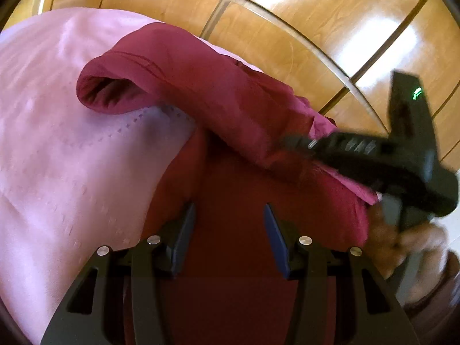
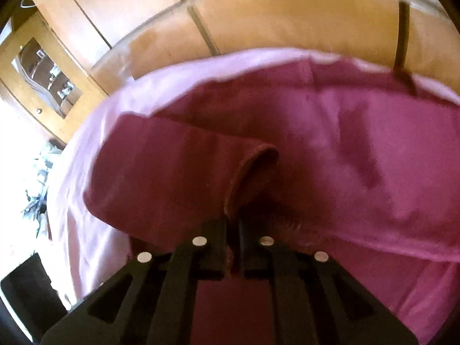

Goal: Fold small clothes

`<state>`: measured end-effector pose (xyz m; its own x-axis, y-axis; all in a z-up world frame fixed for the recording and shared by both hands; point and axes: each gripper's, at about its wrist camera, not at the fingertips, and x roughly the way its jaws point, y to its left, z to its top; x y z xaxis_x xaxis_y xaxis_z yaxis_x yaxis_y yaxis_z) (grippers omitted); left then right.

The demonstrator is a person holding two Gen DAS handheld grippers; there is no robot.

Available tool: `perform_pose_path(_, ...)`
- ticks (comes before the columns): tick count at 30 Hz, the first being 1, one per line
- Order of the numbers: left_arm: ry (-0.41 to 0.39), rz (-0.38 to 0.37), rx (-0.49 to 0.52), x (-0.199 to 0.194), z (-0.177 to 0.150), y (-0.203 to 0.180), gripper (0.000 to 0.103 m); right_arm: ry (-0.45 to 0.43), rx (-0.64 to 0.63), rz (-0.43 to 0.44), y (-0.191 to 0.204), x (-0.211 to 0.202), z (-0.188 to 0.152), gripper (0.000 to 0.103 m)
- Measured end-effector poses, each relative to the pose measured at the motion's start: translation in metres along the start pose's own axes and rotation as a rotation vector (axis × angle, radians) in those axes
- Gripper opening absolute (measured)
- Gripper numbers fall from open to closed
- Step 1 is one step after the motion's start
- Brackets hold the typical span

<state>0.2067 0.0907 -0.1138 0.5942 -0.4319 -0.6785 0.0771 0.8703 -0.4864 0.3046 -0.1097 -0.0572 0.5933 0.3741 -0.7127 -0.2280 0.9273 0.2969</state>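
A dark red garment [image 1: 201, 92] lies on a pink sheet [image 1: 72, 143]. One sleeve, its cuff open, is lifted and arches leftward. My left gripper [image 1: 230, 221] hovers over the garment's body with its blue-padded jaws apart; cloth lies under them and the pads do not press on it. In the left wrist view my right gripper [image 1: 290, 143] reaches in from the right, its tips pinching the raised fold. In the right wrist view the right gripper [image 2: 233, 230] is shut on a hemmed edge of the garment [image 2: 172, 166], which stands up as a ridge between the fingers.
Glossy wooden panels [image 1: 287, 28] rise behind the bed. A person's hand [image 1: 402, 238] holds the right gripper's handle. In the right wrist view a wooden cabinet with a glass door [image 2: 46, 77] stands at the left, and the pink sheet [image 2: 86, 201] runs to the bed's edge.
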Motion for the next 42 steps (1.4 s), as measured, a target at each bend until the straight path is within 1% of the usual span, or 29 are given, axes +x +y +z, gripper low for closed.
perform_pose_path(3,-0.009,-0.012,-0.005,-0.004,-0.004,0.007,0.049,-0.130,0.022,0.013,-0.013,-0.050,0.015,0.005)
perform_pose_path(4,-0.008,-0.016,-0.010,-0.004,-0.004,0.008,0.049,-0.158,0.029,0.018,-0.019,-0.063,0.020,0.005)
perform_pose_path(6,-0.011,-0.020,-0.010,-0.004,-0.004,0.007,0.049,-0.231,0.056,0.010,-0.038,-0.100,0.027,0.005)
perform_pose_path(8,-0.013,-0.019,-0.008,-0.003,-0.005,0.007,0.049,-0.277,0.083,0.003,-0.060,-0.127,0.031,0.005)
perform_pose_path(10,-0.013,-0.013,-0.003,-0.002,-0.004,0.004,0.049,-0.304,0.109,-0.034,-0.084,-0.143,0.033,0.005)
perform_pose_path(12,-0.011,-0.011,-0.001,-0.003,-0.006,0.004,0.049,-0.305,0.144,-0.091,-0.112,-0.148,0.031,0.006)
perform_pose_path(14,-0.006,-0.006,0.000,-0.003,-0.005,0.003,0.049,-0.277,0.204,-0.150,-0.145,-0.147,0.021,0.006)
perform_pose_path(15,-0.002,-0.004,0.001,-0.005,-0.005,0.004,0.049,-0.255,0.238,-0.190,-0.164,-0.143,0.013,0.006)
perform_pose_path(17,0.011,0.006,-0.006,-0.004,-0.001,0.001,0.049,-0.213,0.290,-0.243,-0.189,-0.132,0.002,0.006)
perform_pose_path(18,0.018,0.016,-0.010,-0.004,0.000,0.000,0.047,-0.191,0.318,-0.261,-0.201,-0.126,-0.005,0.006)
perform_pose_path(20,0.041,0.046,-0.027,-0.006,0.003,0.000,0.044,-0.163,0.346,-0.303,-0.216,-0.117,-0.015,0.006)
perform_pose_path(22,0.057,0.065,-0.052,-0.011,0.007,-0.001,0.044,-0.149,0.369,-0.318,-0.224,-0.115,-0.023,0.024)
perform_pose_path(23,0.053,0.076,-0.055,-0.015,0.010,-0.004,0.044,-0.159,0.370,-0.317,-0.224,-0.115,-0.024,0.049)
perform_pose_path(24,0.037,0.086,-0.048,-0.021,0.012,-0.007,0.044,-0.178,0.364,-0.302,-0.222,-0.120,-0.026,0.060)
perform_pose_path(25,0.007,0.096,-0.027,-0.028,0.016,-0.011,0.044,-0.210,0.353,-0.285,-0.218,-0.127,-0.027,0.061)
perform_pose_path(27,-0.043,0.084,0.014,-0.039,0.027,-0.022,0.044,-0.251,0.320,-0.303,-0.207,-0.140,-0.026,0.062)
perform_pose_path(29,-0.073,0.070,0.044,-0.041,0.039,-0.032,0.044,-0.281,0.282,-0.286,-0.199,-0.149,-0.021,0.062)
perform_pose_path(30,-0.089,0.062,0.075,-0.039,0.048,-0.041,0.047,-0.292,0.257,-0.272,-0.194,-0.154,-0.020,0.062)
perform_pose_path(32,-0.113,0.068,0.116,-0.029,0.065,-0.057,0.047,-0.297,0.200,-0.237,-0.178,-0.150,-0.011,0.064)
perform_pose_path(34,-0.128,0.060,0.146,-0.015,0.080,-0.071,0.047,-0.276,0.146,-0.235,-0.165,-0.136,-0.001,0.066)
perform_pose_path(36,-0.114,0.066,0.155,0.008,0.095,-0.081,0.047,-0.253,0.112,-0.259,-0.163,-0.119,0.004,0.071)
perform_pose_path(38,-0.089,0.074,0.163,0.029,0.104,-0.083,0.047,-0.216,0.116,-0.303,-0.170,-0.099,0.008,0.074)
perform_pose_path(40,-0.061,0.118,0.172,0.053,0.112,-0.083,0.047,-0.179,0.144,-0.348,-0.185,-0.082,0.007,0.076)
perform_pose_path(42,-0.012,0.168,0.151,0.080,0.116,-0.070,0.047,-0.153,0.168,-0.350,-0.200,-0.068,-0.003,0.077)
